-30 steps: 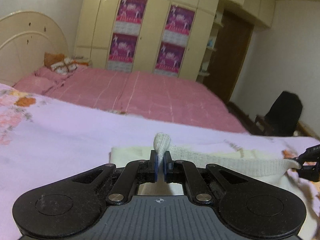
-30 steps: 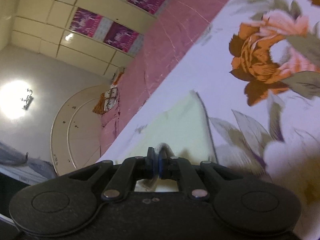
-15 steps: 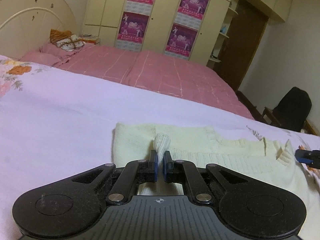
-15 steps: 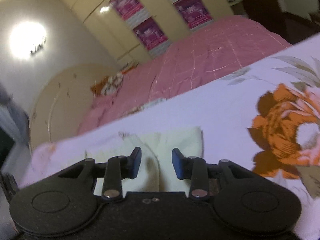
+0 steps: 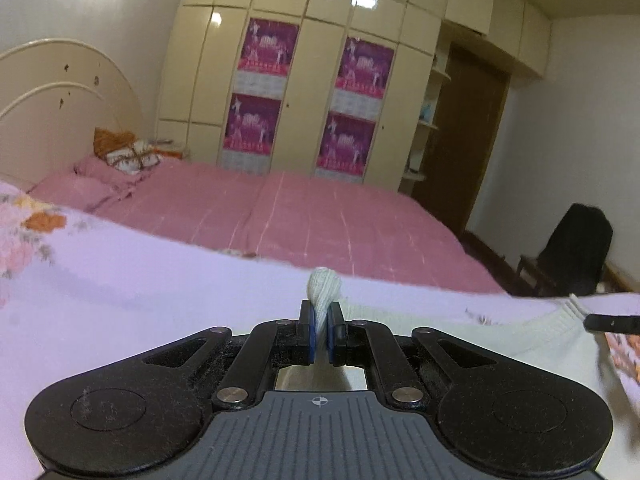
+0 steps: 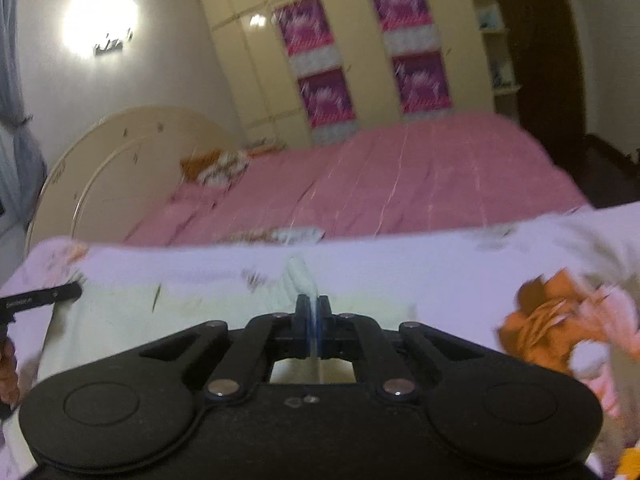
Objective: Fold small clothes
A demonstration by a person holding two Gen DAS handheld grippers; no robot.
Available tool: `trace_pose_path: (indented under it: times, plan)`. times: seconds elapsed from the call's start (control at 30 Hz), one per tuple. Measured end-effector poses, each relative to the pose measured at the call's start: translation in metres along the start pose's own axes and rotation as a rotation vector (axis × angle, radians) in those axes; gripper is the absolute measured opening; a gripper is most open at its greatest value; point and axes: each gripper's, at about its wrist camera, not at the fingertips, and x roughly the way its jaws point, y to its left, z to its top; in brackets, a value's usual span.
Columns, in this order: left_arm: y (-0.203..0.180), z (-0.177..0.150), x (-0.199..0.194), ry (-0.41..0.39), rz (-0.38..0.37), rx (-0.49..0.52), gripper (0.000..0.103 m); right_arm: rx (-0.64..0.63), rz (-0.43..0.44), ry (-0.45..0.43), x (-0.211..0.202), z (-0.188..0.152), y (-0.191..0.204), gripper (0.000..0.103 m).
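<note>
I had the left hand-held gripper (image 5: 319,334) pinched tight on a ribbed tuft of the cream knit garment (image 5: 472,334), which lay flat on the lilac floral bedspread (image 5: 140,300). The right hand-held gripper (image 6: 313,330) was likewise clamped on a bunched edge of the same knit, its pads pressed together with the fabric between them. From the left wrist view the garment stretched away to the right, its long axis running across from one gripper to the other, and the right tool's dark tip showed at the far right edge. From the right wrist view the left tool sat at the far left. Each hand had one end, so I judged the fold would carry that held edge forward over the body of the knit. No containers were in view, only the pink bed (image 5: 320,216) beyond
</note>
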Motion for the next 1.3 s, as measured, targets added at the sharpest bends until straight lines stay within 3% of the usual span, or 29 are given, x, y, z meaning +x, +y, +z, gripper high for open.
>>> trace_pose_path:
  times: [0.1, 0.3, 0.6, 0.63, 0.67, 0.7, 0.73, 0.77, 0.8, 0.9, 1.03, 1.13, 1.2, 1.27, 1.3]
  plan:
    - [-0.002, 0.005, 0.012, 0.023, 0.018, 0.009, 0.005, 0.024, -0.034, -0.032, -0.001, 0.003, -0.008, 0.003]
    - [-0.002, -0.01, 0.053, 0.173, 0.089, 0.029, 0.005, 0.089, -0.073, 0.066, 0.026, -0.008, -0.027, 0.003]
    - [-0.001, -0.013, 0.058, 0.193, 0.074, 0.031, 0.007, 0.059, -0.092, 0.105, 0.034, -0.019, -0.025, 0.004]
    - [0.001, -0.011, 0.058, 0.201, 0.076, 0.026, 0.018, 0.054, -0.094, 0.111, 0.032, -0.021, -0.025, 0.004]
    - [0.004, -0.007, 0.057, 0.203, 0.087, 0.017, 0.039, 0.049, -0.096, 0.12, 0.033, -0.02, -0.024, 0.005]
    - [0.007, -0.004, 0.054, 0.194, 0.112, 0.008, 0.052, 0.046, -0.098, 0.128, 0.032, -0.018, -0.023, 0.008]
    - [0.008, 0.0, 0.041, 0.14, 0.152, -0.002, 0.067, 0.034, -0.113, 0.126, 0.031, -0.015, -0.021, 0.015]
    - [0.007, 0.003, 0.029, 0.081, 0.158, 0.003, 0.068, 0.0, -0.14, 0.103, 0.025, -0.012, -0.013, 0.032]
    - [0.003, 0.005, 0.02, 0.058, 0.124, 0.005, 0.068, -0.049, -0.154, 0.068, 0.02, -0.011, -0.003, 0.036]
    - [-0.026, 0.0, 0.009, 0.065, 0.032, 0.063, 0.068, -0.165, -0.1, 0.055, 0.017, -0.013, 0.028, 0.028]
    - [-0.071, -0.02, 0.02, 0.133, -0.038, 0.176, 0.068, -0.271, -0.022, 0.085, 0.034, -0.021, 0.075, 0.027]
    - [-0.079, -0.031, 0.038, 0.198, 0.02, 0.225, 0.069, -0.298, 0.009, 0.136, 0.049, -0.026, 0.099, 0.032]
    - [-0.062, -0.03, 0.036, 0.184, 0.053, 0.188, 0.069, -0.337, -0.064, 0.194, 0.06, -0.033, 0.099, 0.031]
    - [-0.042, -0.027, 0.028, 0.172, 0.104, 0.162, 0.068, -0.277, -0.112, 0.178, 0.051, -0.03, 0.078, 0.03]
    - [-0.034, -0.027, 0.026, 0.171, 0.134, 0.17, 0.068, -0.234, -0.157, 0.174, 0.046, -0.027, 0.065, 0.022]
